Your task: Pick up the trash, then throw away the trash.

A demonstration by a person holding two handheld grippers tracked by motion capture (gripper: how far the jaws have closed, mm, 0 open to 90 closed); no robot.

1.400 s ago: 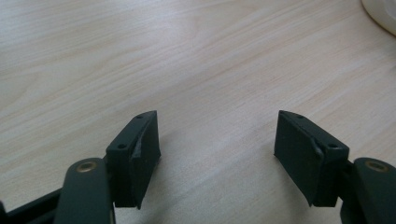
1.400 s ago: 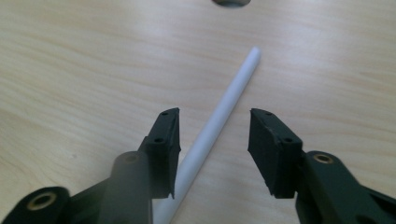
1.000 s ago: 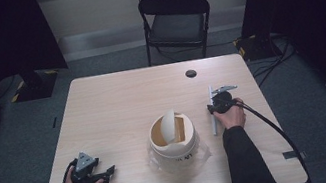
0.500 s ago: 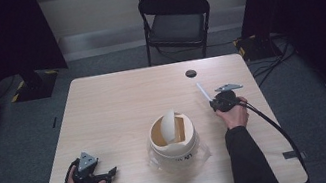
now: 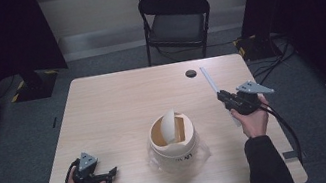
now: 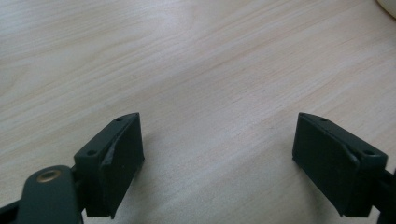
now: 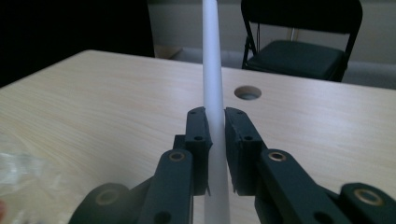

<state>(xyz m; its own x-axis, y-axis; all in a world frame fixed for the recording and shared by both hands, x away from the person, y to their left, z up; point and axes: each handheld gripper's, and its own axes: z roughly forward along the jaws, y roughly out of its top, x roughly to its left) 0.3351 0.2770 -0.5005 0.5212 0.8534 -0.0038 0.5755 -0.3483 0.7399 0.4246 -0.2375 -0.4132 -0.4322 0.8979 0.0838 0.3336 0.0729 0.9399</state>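
Two grippers are on the table, and the right gripper (image 5: 223,95) has the action: its jaws are clamped on a long white stick (image 5: 209,80), which slants up toward the upper middle of the high view, lifted clear of the wood at right of centre. In the right gripper view, the stick (image 7: 211,70) runs straight up the middle of the picture between the two black pads, pinched firmly. The jaws have just been closing on it, and the grip looks settled. Lower left in the high view, the left gripper (image 5: 112,172) rests on the table (image 5: 117,104) with its jaws spread wide, having just been opening, and the left gripper view shows bare wood between them. In the centre sits a cream bin (image 5: 172,136) with its swing lid tilted up, a clear plastic wrapper around its base. So the pickup seems done; what is left, I would judge, is carrying the stick across to the bin and dropping it through that lid. Nothing of that has started yet.
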